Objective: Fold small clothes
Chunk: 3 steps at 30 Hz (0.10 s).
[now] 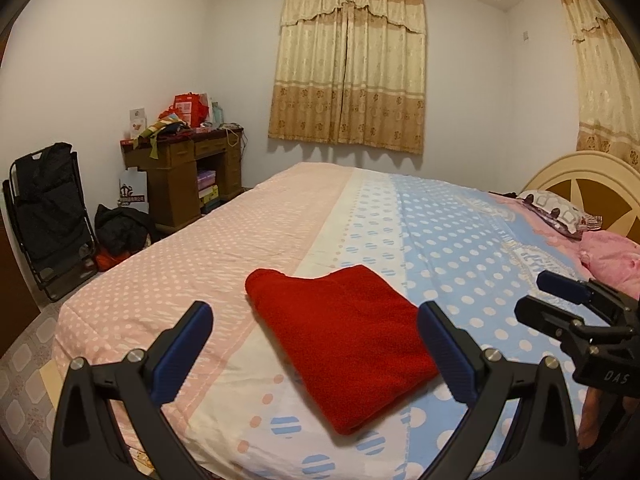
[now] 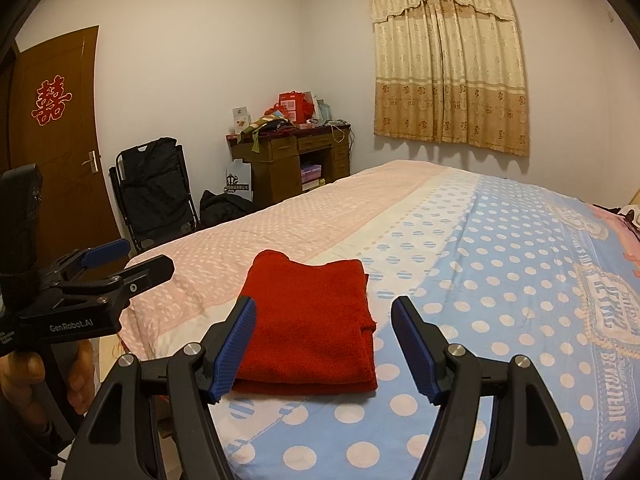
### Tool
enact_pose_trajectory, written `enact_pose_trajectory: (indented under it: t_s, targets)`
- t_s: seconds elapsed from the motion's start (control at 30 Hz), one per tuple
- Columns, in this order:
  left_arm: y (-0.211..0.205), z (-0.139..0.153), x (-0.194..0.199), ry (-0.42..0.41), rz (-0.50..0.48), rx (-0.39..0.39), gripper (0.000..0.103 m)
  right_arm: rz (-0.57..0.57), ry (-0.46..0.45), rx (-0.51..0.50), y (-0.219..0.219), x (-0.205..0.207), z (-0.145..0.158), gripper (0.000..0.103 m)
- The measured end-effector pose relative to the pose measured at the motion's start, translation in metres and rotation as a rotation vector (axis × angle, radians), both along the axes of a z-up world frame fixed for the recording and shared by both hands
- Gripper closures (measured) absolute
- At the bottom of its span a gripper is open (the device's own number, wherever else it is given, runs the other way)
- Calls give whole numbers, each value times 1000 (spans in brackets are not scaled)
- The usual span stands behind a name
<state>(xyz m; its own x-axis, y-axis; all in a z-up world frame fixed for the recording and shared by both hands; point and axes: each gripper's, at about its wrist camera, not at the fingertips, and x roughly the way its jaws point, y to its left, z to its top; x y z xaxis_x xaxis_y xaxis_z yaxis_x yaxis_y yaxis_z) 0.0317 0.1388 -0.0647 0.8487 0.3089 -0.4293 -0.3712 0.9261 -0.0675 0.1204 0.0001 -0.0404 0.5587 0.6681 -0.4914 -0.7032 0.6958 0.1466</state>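
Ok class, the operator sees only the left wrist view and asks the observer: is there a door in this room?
Observer: Yes, a brown wooden door is at the far left, past the black folding chair.
Operator: Anything on it?
Observer: A red paper decoration is stuck on its upper half.
Operator: What carries the left gripper?
Observer: A hand wraps around the handle under the left gripper.
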Motion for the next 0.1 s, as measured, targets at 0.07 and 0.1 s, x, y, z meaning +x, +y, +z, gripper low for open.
enact_pose_trajectory:
  t_s: [0.07, 0.1]
  targets:
    - [0, 0, 0, -3, -6, 5, 0, 0, 2, -1, 1, 0, 0, 32]
    - [-1, 0, 0, -3, -9, 7, 0, 0, 2, -1, 0, 0, -1, 32]
